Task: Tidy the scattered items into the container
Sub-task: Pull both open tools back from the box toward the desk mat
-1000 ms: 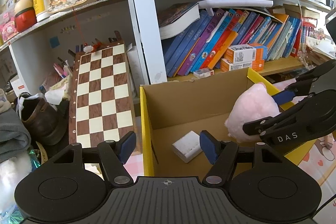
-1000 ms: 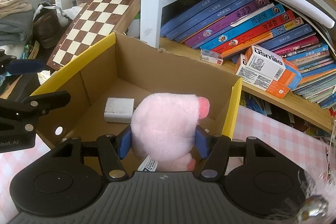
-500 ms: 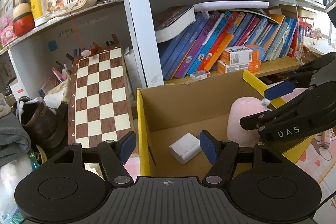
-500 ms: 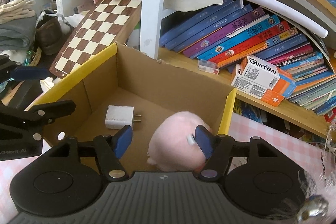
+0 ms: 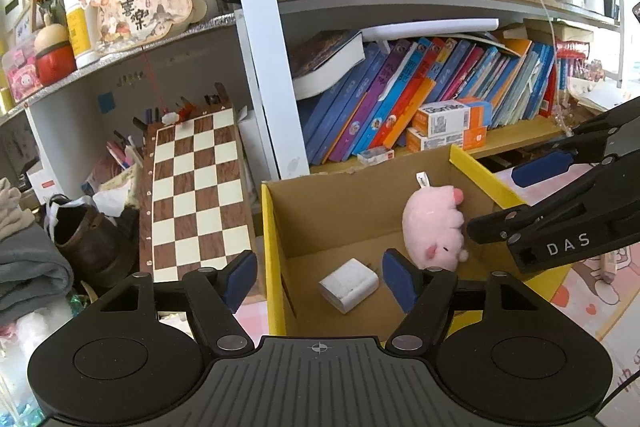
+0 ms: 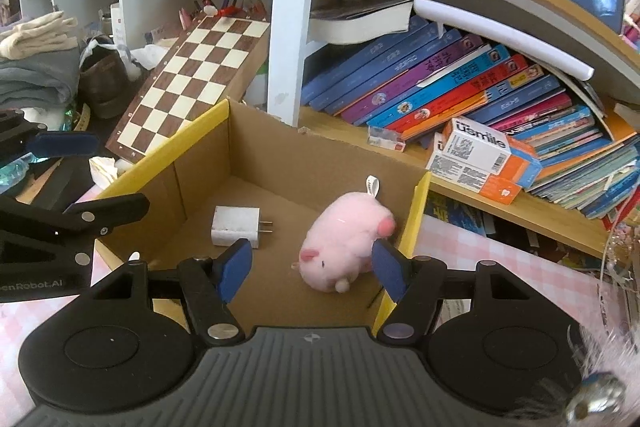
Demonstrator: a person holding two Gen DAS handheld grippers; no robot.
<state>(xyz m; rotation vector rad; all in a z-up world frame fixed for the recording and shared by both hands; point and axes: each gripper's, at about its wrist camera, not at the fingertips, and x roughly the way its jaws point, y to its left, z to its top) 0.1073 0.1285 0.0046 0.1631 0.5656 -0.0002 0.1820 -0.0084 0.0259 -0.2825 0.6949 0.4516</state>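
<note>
A cardboard box with yellow rims [image 5: 272, 247] [image 6: 412, 211] stands in front of the bookshelf. Inside lie a pink plush pig [image 5: 434, 231] [image 6: 344, 239] at the right wall and a white charger plug [image 5: 349, 284] [image 6: 236, 225] on the floor. My right gripper [image 6: 310, 269] is open and empty above the box's near edge, the pig lying free beyond it. It also shows in the left wrist view [image 5: 532, 199] at the right. My left gripper [image 5: 320, 279] is open and empty at the box's left front corner.
A chessboard [image 5: 192, 195] leans against the shelf left of the box. Books [image 6: 460, 83] and small orange-white boxes [image 6: 480, 155] fill the shelf behind. A brown shoe [image 5: 84, 239] and folded clothes [image 5: 24, 267] lie at the left. The surface has a pink checked cloth [image 6: 500, 259].
My right gripper opened and let go of the pink pig, which dropped onto the box floor by the right wall. The gripper then drew back and up. The left gripper stayed open.
</note>
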